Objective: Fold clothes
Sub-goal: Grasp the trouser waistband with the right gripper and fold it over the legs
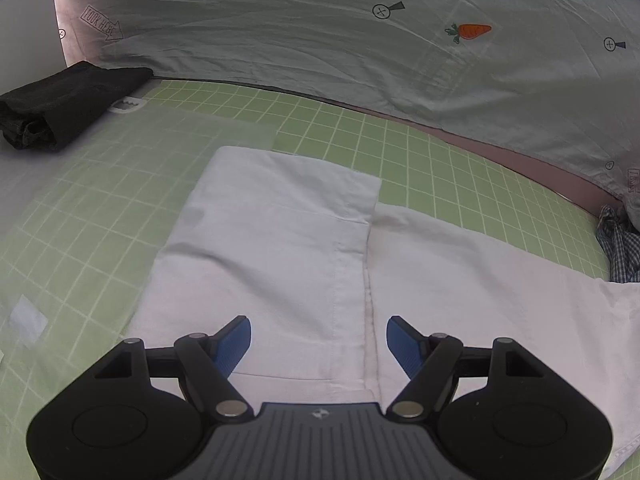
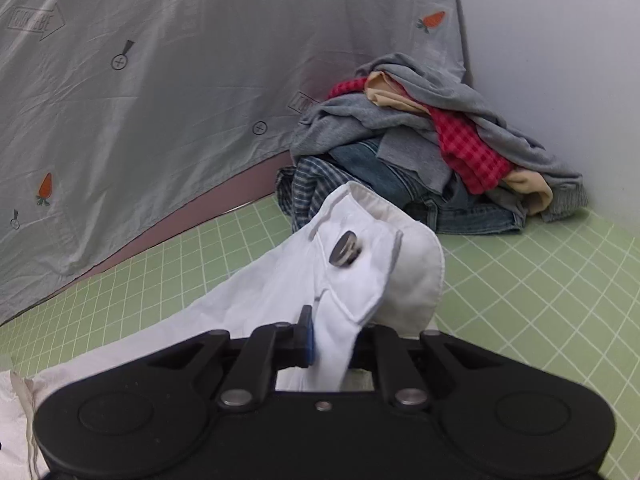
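Note:
White trousers [image 1: 280,248] lie flat on the green grid mat [image 1: 420,148], partly folded, legs side by side. My left gripper [image 1: 319,340] is open and empty, hovering low over the trousers, its blue pads on either side of the middle seam. My right gripper [image 2: 332,340] is shut on the trousers' waistband end [image 2: 360,264], held lifted above the mat; a metal button [image 2: 345,254] shows on the raised cloth.
A folded black garment [image 1: 64,104] lies at the mat's far left. A pile of unfolded clothes [image 2: 432,148] sits in the far right corner. A grey carrot-print sheet [image 1: 360,40] hangs behind the mat. A checked cloth [image 1: 620,248] lies at the right edge.

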`<state>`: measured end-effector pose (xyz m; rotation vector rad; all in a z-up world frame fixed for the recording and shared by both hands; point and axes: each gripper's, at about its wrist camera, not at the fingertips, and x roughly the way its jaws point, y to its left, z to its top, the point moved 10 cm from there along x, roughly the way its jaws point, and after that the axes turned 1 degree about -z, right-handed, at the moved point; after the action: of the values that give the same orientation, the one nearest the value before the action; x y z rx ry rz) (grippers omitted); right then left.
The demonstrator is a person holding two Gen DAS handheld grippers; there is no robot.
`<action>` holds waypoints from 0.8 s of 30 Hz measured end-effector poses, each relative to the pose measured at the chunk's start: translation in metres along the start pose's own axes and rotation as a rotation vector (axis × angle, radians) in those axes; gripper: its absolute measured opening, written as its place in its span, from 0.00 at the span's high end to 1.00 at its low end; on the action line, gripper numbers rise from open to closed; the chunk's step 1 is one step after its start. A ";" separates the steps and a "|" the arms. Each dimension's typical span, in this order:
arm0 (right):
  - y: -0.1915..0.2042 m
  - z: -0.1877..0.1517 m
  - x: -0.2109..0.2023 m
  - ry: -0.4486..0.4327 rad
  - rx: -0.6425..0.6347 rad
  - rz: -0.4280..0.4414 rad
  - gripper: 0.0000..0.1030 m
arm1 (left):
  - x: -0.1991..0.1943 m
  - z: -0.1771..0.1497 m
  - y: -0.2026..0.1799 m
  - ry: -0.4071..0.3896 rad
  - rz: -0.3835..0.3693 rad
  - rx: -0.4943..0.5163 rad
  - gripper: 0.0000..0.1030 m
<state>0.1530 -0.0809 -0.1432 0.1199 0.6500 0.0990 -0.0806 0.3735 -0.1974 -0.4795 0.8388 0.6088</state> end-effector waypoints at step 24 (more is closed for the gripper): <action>0.277 -0.160 -0.008 0.168 -0.397 0.165 0.87 | -0.014 -0.021 0.116 0.062 0.007 0.082 0.26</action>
<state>0.0345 0.2051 -0.2249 -0.2206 0.7752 0.3976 -0.1765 0.4410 -0.2162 -0.4226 0.9207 0.5658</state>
